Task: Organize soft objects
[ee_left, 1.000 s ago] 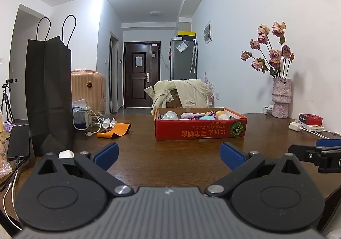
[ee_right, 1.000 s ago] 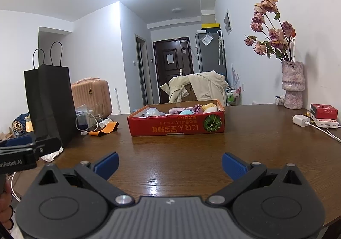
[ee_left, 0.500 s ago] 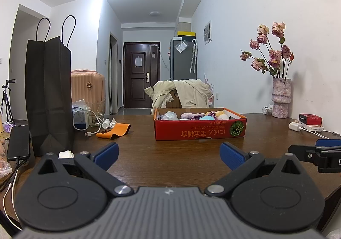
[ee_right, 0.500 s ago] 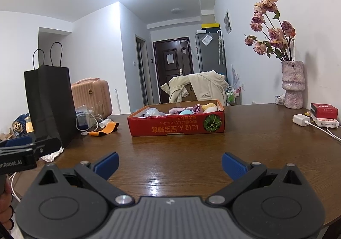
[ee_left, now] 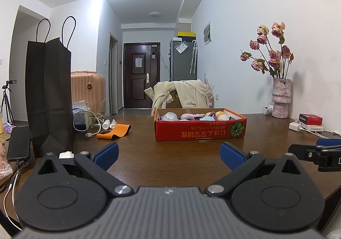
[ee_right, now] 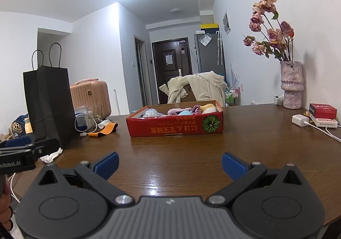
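Both claws, left [ee_left: 168,154] and right [ee_right: 169,163], hung spread and empty over the table [ee_right: 191,153], unmoved in the past second; soft items [ee_left: 191,115] lay in the red box [ee_left: 200,131], sorting stage unclear.

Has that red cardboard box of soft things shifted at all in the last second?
No. In the left wrist view the red cardboard box sits just where it did, right of the black paper bag.

A home, likely an apartment: a front door [ee_left: 142,75] ends the hallway beside a fridge [ee_left: 182,60], a coat [ee_left: 181,94] drapes a chair, a suitcase [ee_left: 87,87] stands by, and a vase [ee_left: 281,98] of dried roses sits on the wooden surface [ee_left: 170,153].
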Motion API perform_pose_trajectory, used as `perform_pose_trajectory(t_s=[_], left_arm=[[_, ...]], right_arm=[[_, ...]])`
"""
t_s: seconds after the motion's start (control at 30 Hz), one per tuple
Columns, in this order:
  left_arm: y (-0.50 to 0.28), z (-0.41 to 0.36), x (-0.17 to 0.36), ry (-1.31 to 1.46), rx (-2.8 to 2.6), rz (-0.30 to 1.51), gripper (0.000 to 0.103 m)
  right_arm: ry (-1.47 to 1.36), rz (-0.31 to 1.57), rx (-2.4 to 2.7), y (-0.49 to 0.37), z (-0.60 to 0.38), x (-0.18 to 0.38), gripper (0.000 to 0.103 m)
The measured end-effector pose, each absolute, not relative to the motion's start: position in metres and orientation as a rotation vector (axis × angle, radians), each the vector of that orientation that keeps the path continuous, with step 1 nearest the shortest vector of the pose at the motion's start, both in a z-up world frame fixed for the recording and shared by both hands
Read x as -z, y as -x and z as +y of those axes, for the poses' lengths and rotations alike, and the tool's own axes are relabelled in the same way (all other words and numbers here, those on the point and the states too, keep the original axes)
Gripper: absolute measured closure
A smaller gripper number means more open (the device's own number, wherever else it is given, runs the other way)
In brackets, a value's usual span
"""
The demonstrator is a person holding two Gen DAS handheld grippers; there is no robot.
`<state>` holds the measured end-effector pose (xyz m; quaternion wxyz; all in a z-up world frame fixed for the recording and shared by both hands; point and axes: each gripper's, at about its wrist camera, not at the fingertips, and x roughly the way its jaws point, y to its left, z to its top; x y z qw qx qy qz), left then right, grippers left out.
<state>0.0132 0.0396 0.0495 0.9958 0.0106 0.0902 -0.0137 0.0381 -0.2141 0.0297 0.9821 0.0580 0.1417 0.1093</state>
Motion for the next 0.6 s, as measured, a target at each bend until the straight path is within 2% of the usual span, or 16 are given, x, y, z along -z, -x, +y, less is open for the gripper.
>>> perform_pose_trajectory(t_s=[0.6], left_arm=[[-0.0066,0.0392,-0.054,-0.028,0.036,0.126,0.0]], right_arm=[[-0.111,0.238,-0.226,-0.033,-0.213,-0.0335,0.0]])
